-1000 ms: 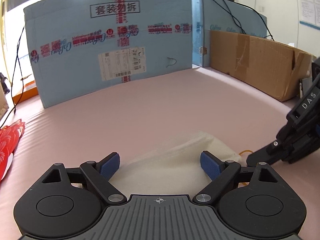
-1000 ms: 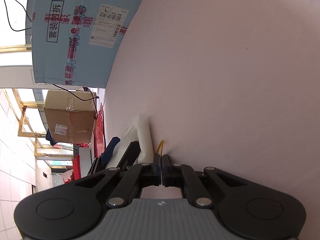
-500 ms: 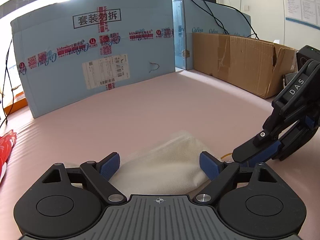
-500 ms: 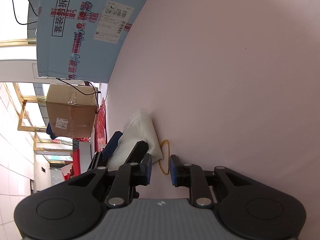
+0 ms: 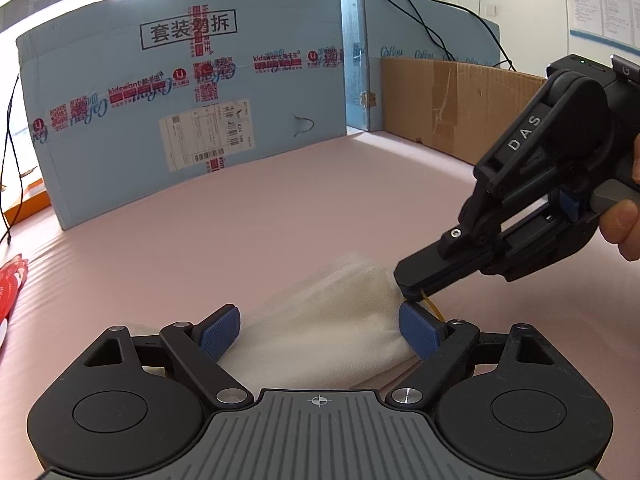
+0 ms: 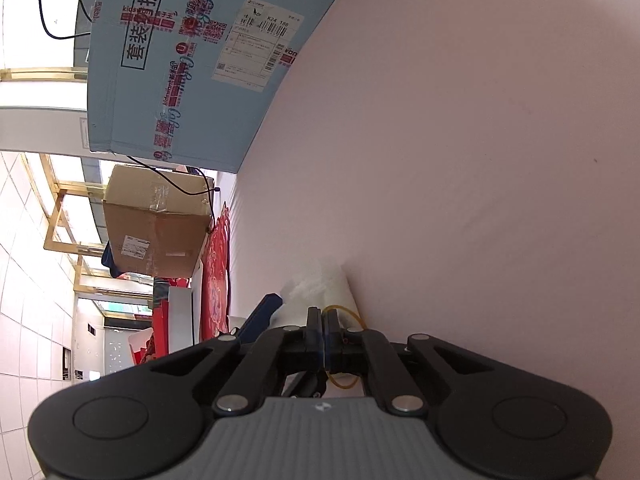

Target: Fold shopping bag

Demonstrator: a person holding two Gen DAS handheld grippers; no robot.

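Two grippers are working over a folded white shopping bag [image 5: 332, 320] lying on a pink table [image 5: 320, 200]. The left gripper [image 5: 320, 330] is straddling the bundle, jaws wide apart, pads beside the cloth rather than visibly pressing it. The right gripper [image 6: 322, 328], having just closed, is pinching a yellow rubber band [image 6: 344, 312] at the bag's end. The fabric looks soft, light and springy, best squeezed across the middle.

A pink table [image 5: 280, 208] carries a large blue carton [image 5: 180, 120] and a brown cardboard box [image 5: 452, 108] along its far edge. Bright daylight [image 5: 60, 8] glares behind the carton; papers [image 5: 600, 4] hang on the white wall.
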